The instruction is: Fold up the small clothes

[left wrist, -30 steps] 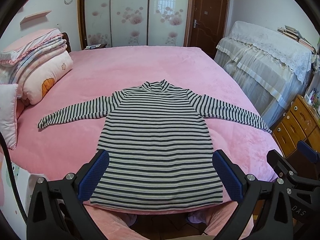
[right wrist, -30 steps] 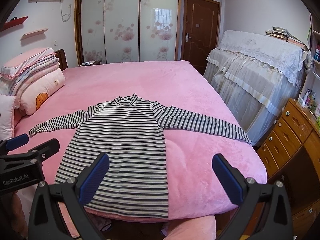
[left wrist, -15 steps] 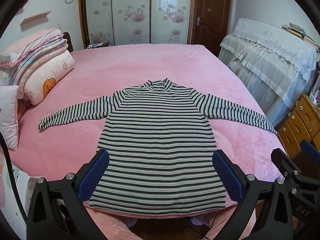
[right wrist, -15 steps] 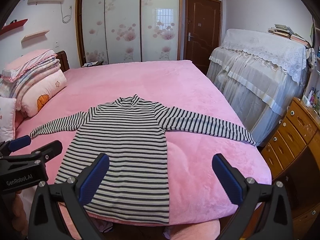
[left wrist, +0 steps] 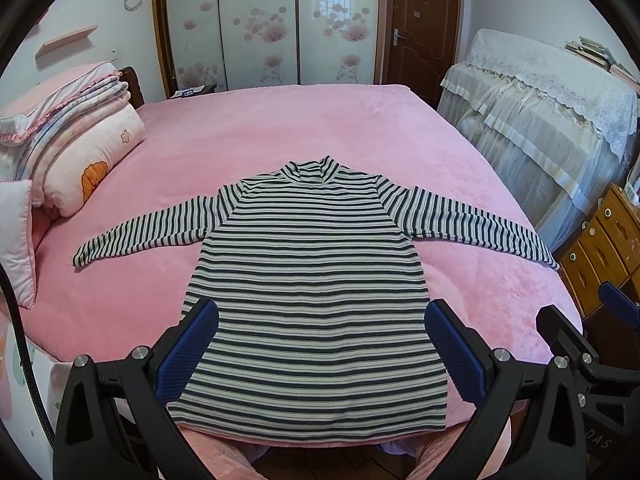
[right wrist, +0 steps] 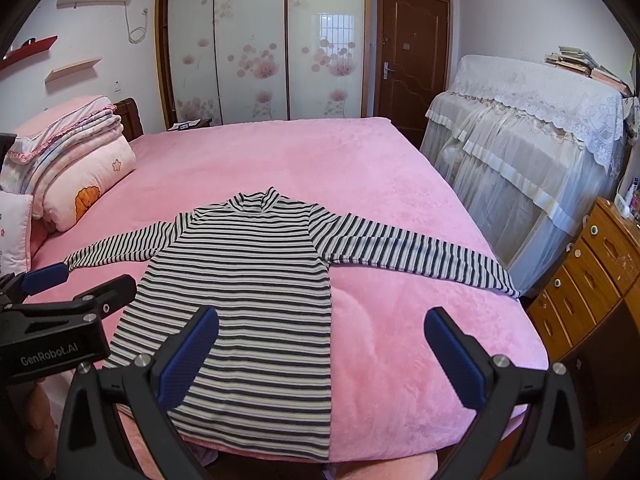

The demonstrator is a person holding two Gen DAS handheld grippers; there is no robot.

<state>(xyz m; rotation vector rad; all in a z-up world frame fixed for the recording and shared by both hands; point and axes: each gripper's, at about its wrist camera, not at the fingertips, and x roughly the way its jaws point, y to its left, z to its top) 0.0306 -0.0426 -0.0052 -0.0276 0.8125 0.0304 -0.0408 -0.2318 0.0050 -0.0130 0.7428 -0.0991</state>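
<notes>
Striped top (left wrist: 312,292) lay flat on the pink bed (left wrist: 280,132), near the front edge, neck pointing away toward the wardrobe (left wrist: 260,24). Both sleeves were spread out to the sides; the right one reached the bed's right edge by the dresser (left wrist: 604,240). Hem sat just at the front edge of the bed. No folds in it yet.

Left gripper (left wrist: 320,352) hung above the hem, fingers wide apart, nothing between them; blue pads (left wrist: 188,348) framed the lower part of the top in the left wrist view. Not touching the cloth, as far as could be seen.

Right gripper (right wrist: 320,352) was also spread wide and empty, over the top's right side and the bare blanket beside it. Its left pad (right wrist: 188,356) overlapped the lower body of the top in view; contact could not be told.

Each gripper showed at the edge of the other's camera, side by side, near each other.

Folded quilts (left wrist: 68,140) were stacked at the left of the bed, well apart from the top. A lace-covered piece of furniture (left wrist: 540,120) stood to the right of the bed. Door (left wrist: 424,28) was closed.
</notes>
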